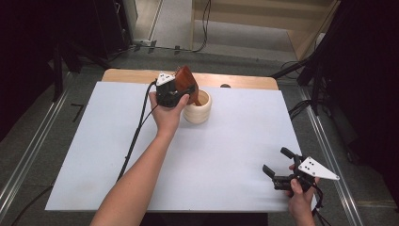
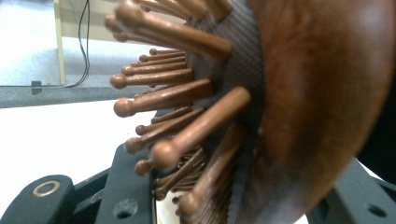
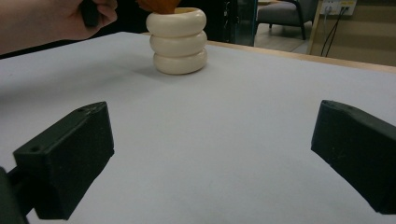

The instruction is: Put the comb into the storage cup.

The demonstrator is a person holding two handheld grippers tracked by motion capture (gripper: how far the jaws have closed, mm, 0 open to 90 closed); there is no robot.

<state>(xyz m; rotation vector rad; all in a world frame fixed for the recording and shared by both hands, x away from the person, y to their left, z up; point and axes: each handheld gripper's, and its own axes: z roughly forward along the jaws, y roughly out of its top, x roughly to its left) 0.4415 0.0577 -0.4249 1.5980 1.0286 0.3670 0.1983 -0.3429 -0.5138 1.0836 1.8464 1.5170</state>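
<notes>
My left gripper (image 1: 187, 89) is shut on a reddish-brown wooden hairbrush (image 1: 185, 77), held tilted over the mouth of a cream ribbed cup (image 1: 199, 111) at the back middle of the table. The brush's lower end dips into the cup. Up close, the brush's paddle (image 2: 308, 93) and round-tipped bristles (image 2: 177, 88) sit between the black jaws of the left gripper (image 2: 240, 196). My right gripper (image 1: 275, 160) hovers open near the front right corner, with nothing between its jaws. From the right gripper (image 3: 210, 158), the cup (image 3: 180, 42) stands well ahead, the brush's end (image 3: 159, 4) in its top.
A white sheet (image 1: 226, 150) covers the wooden table (image 1: 240, 82). A cable (image 1: 136, 132) trails from the left gripper over the table's left part. Dark stands and floor cables surround the table.
</notes>
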